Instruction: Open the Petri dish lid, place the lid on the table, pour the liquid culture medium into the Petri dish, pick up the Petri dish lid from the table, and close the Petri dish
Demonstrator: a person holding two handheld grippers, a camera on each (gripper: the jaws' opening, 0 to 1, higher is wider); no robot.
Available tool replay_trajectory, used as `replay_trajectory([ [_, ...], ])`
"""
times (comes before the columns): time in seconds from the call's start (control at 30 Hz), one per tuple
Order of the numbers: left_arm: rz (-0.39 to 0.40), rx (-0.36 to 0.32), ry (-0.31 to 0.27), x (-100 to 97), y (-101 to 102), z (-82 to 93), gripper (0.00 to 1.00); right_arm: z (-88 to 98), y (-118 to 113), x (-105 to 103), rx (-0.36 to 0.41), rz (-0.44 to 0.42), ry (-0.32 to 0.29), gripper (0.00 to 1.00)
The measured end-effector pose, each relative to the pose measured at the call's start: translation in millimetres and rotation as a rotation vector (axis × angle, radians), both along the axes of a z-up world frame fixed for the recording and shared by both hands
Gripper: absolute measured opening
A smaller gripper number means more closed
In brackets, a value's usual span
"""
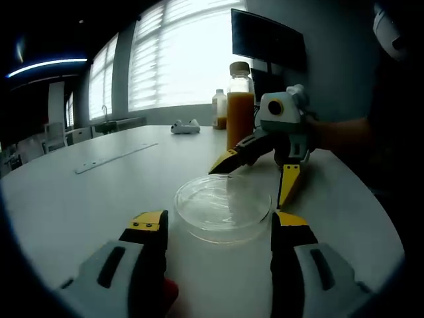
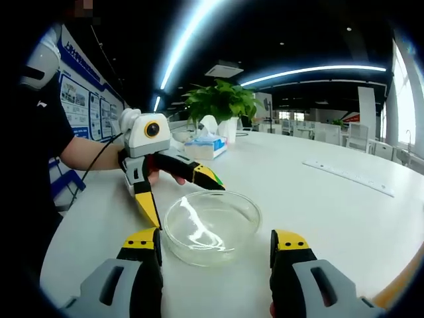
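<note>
Petri dish (image 1: 224, 208) rests on the desk (image 1: 86, 205), lid on, between both facing tongs: left tongs (image 1: 218, 225) and right tongs (image 2: 215, 244), each wide, empty, about equally near.

The Petri dish (image 1: 222, 208) is clear and glossy, glass or plastic, catching bright streaks of the ceiling lights, and it rests on a smooth white table (image 1: 79, 199) with a soft satin sheen. Both the left gripper (image 1: 218, 228) and the right gripper (image 2: 215, 248) look like moulded plastic, with matt grey bodies, black jaws and yellow tips. The bottle (image 1: 240, 105) of orange liquid is transparent and shiny.
</note>
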State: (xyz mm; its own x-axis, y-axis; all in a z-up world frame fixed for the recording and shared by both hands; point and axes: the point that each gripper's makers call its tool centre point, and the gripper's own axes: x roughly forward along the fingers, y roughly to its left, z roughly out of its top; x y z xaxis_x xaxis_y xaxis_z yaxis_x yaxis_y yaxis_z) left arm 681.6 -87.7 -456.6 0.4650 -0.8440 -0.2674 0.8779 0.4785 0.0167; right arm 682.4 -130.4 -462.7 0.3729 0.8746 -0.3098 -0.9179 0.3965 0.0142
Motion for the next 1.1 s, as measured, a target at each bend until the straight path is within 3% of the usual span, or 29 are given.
replay_trajectory([
  [0.6, -0.041, 0.042, 0.003, 0.9, -8, -7.6, 0.54, -3.0, 7, -7, 0.014, 0.057, 0.006, 0.55],
  [1.1, -0.057, 0.007, 0.046, -0.3, -8, -7.0, 0.53, -1.0, 9, -9, 0.028, 0.07, 0.01, 0.54],
])
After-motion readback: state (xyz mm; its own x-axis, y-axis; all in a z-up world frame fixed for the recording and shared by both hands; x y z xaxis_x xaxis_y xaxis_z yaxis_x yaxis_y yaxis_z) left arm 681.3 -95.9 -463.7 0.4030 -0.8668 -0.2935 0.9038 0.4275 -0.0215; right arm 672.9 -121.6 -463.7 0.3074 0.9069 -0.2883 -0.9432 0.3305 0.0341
